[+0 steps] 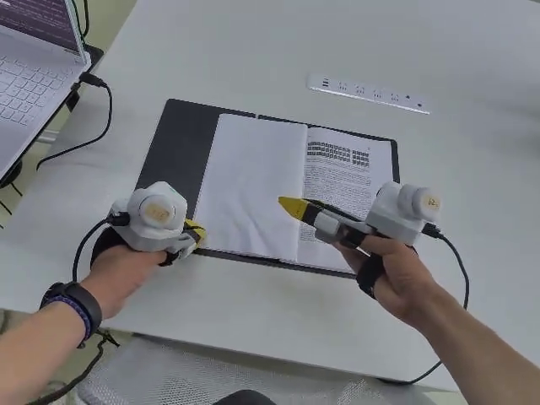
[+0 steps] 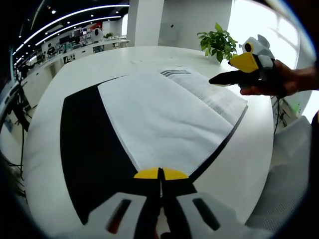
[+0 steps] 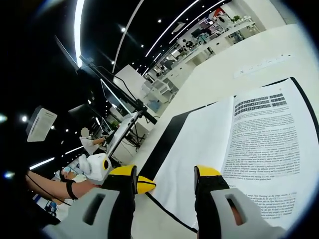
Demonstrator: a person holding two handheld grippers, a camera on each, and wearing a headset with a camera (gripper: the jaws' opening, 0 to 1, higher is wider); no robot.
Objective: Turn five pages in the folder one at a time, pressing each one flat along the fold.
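Open folder [image 1: 177, 143] on table [image 1: 253, 51], laptop [image 1: 34, 59] left, power strip [image 1: 369, 92] behind

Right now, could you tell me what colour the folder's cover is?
Black folder cover, clearest in head view.

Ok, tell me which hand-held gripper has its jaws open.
The right hand-held gripper, over the folder near its fold: its yellow tips stand apart. The left hand-held gripper has its tips closed together at the folder's near edge.

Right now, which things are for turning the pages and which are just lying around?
For the job: folder, blank page, printed page, left gripper, right gripper.
Just lying about: laptop, power strip, potted plant.
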